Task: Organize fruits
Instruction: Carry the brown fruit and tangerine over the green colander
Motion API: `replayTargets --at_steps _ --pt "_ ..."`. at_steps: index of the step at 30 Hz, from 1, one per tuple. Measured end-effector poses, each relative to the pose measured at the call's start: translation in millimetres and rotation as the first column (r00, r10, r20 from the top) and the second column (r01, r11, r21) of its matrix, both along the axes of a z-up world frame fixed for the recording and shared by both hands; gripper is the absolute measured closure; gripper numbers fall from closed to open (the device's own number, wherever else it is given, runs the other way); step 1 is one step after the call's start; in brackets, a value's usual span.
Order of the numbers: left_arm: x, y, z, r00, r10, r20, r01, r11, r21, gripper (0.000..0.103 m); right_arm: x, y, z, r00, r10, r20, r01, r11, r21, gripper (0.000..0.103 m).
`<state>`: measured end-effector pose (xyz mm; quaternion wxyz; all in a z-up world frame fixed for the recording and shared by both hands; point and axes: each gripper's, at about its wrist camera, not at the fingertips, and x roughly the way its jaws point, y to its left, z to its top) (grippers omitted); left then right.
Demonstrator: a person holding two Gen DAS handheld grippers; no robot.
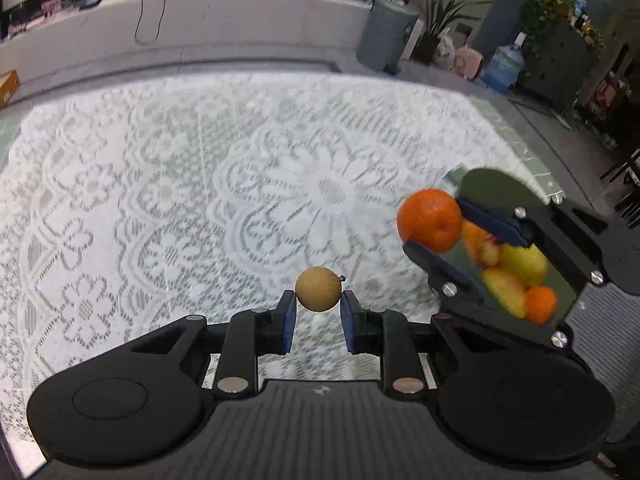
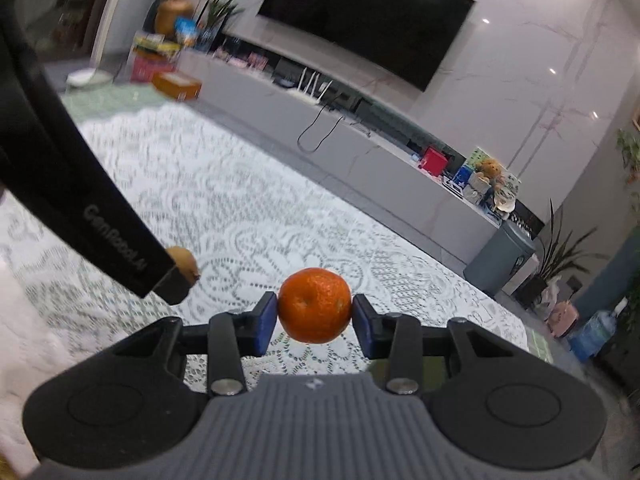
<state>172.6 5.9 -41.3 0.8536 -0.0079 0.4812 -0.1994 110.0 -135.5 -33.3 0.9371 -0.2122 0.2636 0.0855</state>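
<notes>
While tools grip fruit, lace tablecloth (image 1: 200, 168) below — dark plate (image 1: 496, 188) beside, piled fruit (image 1: 516, 272)

In the left wrist view, the right gripper (image 1: 434, 226) covers most of a dark green tray (image 1: 492, 184) near the table's right edge. The fruit pile (image 1: 516, 276) on it shows only between the gripper's fingers and is smeared, so the yellow and orange pieces cannot be told apart or counted. In the right wrist view, the left gripper (image 2: 176, 280) hides all but a sliver of the small brown fruit (image 2: 184, 265) it carries. The orange box (image 2: 178, 85) at the table's far left corner is blurred.
</notes>
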Motion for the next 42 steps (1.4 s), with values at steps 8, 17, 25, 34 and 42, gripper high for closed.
replayTargets --at_steps 8,17,25,34,42 --pt "-21 -37 38 0.991 -0.088 0.103 0.089 0.996 -0.005 0.077 -35 -54 41 0.998 -0.057 -0.017 0.059 0.983 0.174 0.065" --pt "-32 -99 48 0.964 -0.222 0.145 0.222 0.975 0.02 0.077 -66 -125 42 0.975 -0.213 -0.066 0.223 0.937 0.27 0.065" --pt "-23 -150 33 0.943 -0.312 0.121 0.306 0.95 0.059 0.077 -59 -177 30 0.935 -0.323 -0.148 0.356 0.832 0.425 0.065" --pt "-1 -179 4 0.938 -0.338 0.075 0.327 0.937 0.127 0.077 -18 -192 8 0.929 -0.311 -0.2 0.37 0.776 0.511 0.065" --pt "21 -186 -15 0.947 -0.316 0.052 0.302 0.935 0.187 0.077 12 -198 -18 0.921 -0.307 -0.241 0.389 0.772 0.502 0.065"
